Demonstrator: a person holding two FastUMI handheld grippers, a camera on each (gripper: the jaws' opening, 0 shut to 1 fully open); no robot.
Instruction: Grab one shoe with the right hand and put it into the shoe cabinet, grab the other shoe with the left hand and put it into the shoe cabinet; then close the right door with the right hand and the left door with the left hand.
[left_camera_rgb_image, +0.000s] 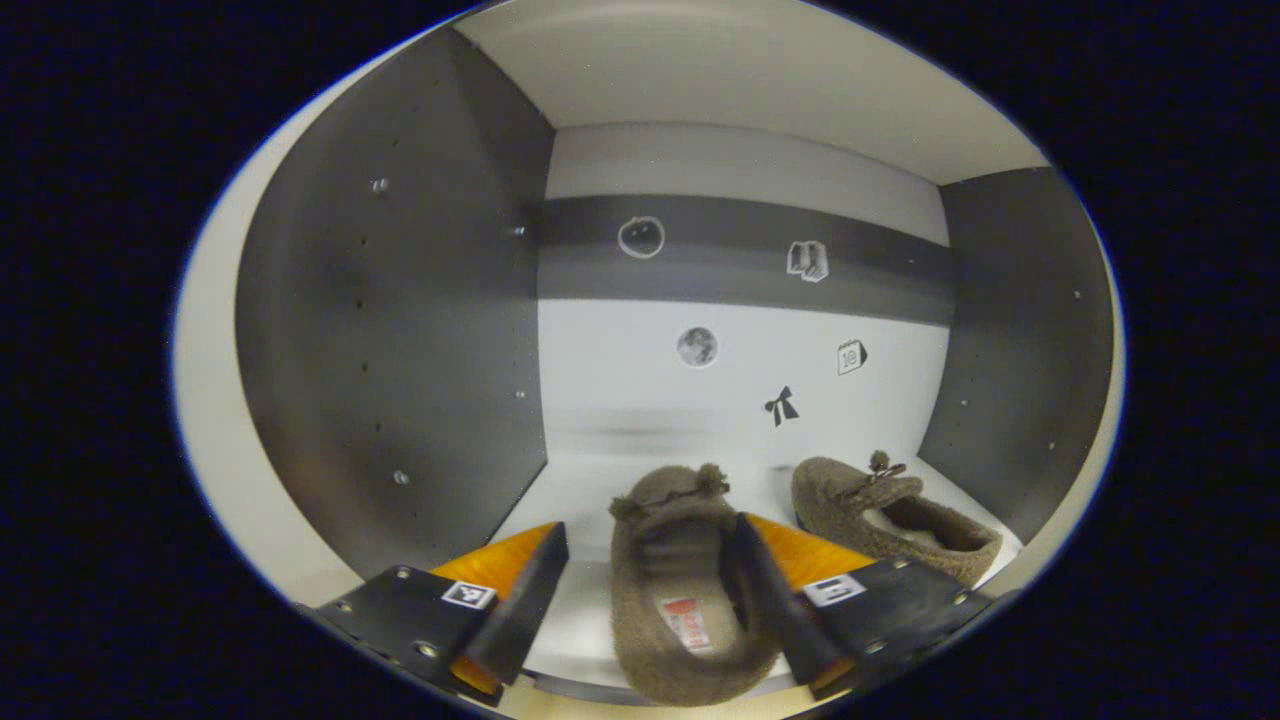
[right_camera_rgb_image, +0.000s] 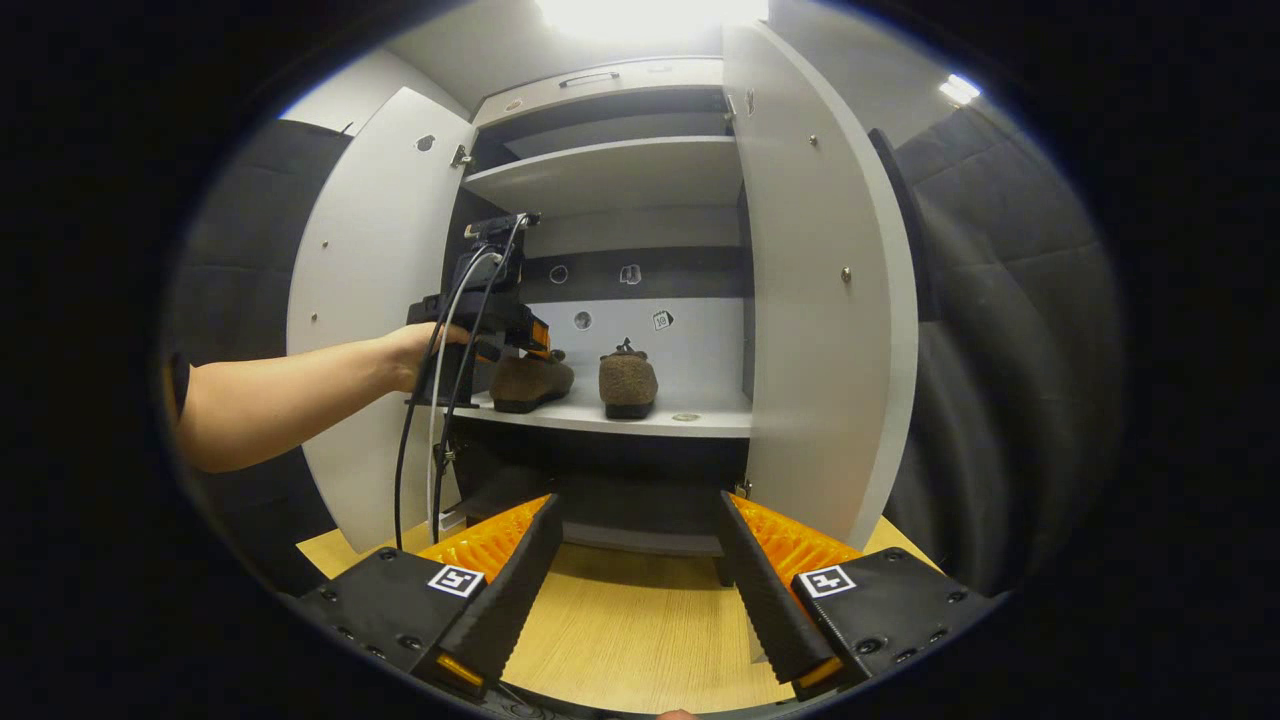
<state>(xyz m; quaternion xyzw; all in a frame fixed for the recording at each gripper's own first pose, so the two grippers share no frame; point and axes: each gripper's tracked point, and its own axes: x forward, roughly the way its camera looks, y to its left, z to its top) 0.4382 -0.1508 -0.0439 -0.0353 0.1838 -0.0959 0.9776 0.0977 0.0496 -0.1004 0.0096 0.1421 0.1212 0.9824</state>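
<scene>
Fingers (left_camera_rgb_image: 770, 590) of the left gripper (left_camera_rgb_image: 650, 590) spread wide around a slipper (left_camera_rgb_image: 680, 590); contact unclear. Right gripper (right_camera_rgb_image: 635, 590) gapes empty.

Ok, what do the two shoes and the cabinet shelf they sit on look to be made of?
Left shoe: soft, fuzzy brown fabric, perhaps fleece or faux suede; the nap looks matte, with small pompoms at the front. Right shoe: the same fuzzy material, with a paler, plush-looking lining inside. Shelf: smooth white board, probably laminated; it shows a flat, even surface with a clean, square front edge.
</scene>
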